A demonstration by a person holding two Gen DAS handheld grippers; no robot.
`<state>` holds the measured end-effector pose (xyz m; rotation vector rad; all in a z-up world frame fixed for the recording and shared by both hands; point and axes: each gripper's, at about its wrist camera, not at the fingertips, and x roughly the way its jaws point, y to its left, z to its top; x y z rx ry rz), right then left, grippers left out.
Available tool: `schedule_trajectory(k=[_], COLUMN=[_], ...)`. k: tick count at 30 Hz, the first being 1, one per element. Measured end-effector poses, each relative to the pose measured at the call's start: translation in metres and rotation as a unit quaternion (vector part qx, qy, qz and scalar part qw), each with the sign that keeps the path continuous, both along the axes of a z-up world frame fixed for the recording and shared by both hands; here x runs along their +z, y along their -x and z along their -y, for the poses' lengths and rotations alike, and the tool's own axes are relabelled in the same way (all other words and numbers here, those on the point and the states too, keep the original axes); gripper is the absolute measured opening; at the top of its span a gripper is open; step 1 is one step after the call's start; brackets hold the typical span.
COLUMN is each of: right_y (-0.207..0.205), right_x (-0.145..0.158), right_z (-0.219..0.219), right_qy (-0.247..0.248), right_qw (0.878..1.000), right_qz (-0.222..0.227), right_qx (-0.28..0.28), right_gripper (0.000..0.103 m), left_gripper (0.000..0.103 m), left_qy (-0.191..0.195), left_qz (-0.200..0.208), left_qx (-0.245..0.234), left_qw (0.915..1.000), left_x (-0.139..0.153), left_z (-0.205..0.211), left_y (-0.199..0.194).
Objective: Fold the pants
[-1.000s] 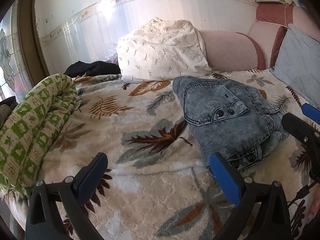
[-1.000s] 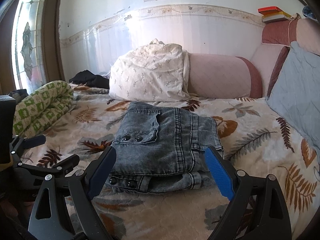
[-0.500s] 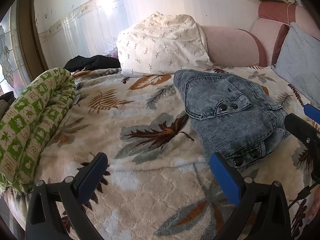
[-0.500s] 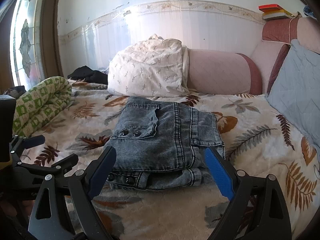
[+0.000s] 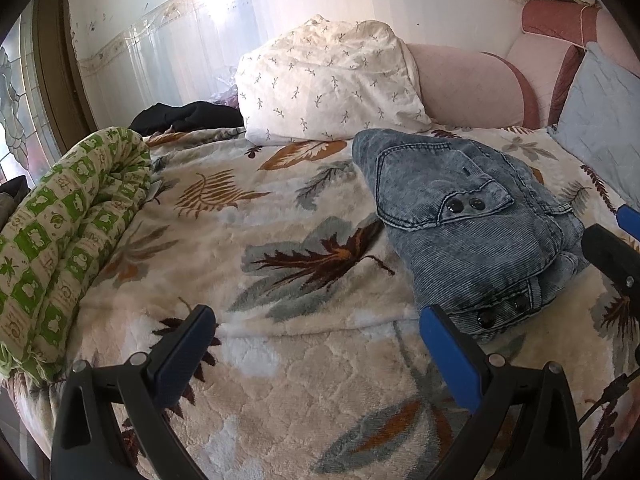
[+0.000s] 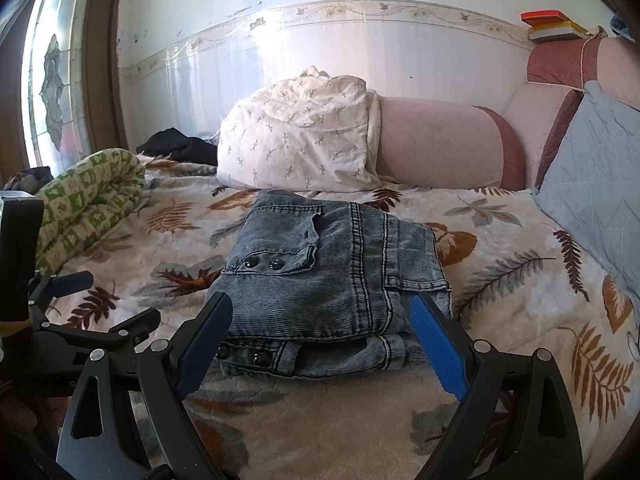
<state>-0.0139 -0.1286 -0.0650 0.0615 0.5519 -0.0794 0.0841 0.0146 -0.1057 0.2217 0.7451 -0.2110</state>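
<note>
Faded blue denim pants [image 6: 332,276] sit as a compact folded stack on the leaf-print fleece blanket [image 5: 280,380], just ahead of the right gripper [image 6: 320,340], whose jaws are apart and empty. Left gripper [image 5: 316,344] is also apart, pants off to its right. Judged done; back off without snagging the stack. Right view alone shows stacked layer edges; left view alone shows the green-checked rolled quilt's [image 5: 68,232] full length.

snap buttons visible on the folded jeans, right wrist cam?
4. Two on the pocket flap atop the folded jeans; two on the bottom layer's front edge. Folds may hide others.
</note>
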Motion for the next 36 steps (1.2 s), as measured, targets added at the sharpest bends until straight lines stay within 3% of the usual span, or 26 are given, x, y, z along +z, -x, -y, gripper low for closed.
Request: schedule_trajectory(k=[16, 36], right_y=[-0.001, -0.001], right_x=[-0.001, -0.001], right_z=[0.000, 0.000], right_qy=[0.003, 0.005], right_qw=[1.000, 1.000], right_qz=[-0.004, -0.004], right_qx=[0.004, 0.006], right_gripper=[0.091, 0.091], left_gripper=[0.103, 0.103], left_qy=[0.004, 0.002], left_qz=[-0.019, -0.002], left_qx=[0.012, 0.028], left_qw=[0.9997, 0.9996], left_x=[-0.008, -0.001], left_z=[-0.004, -0.012], left_y=[-0.006, -0.008])
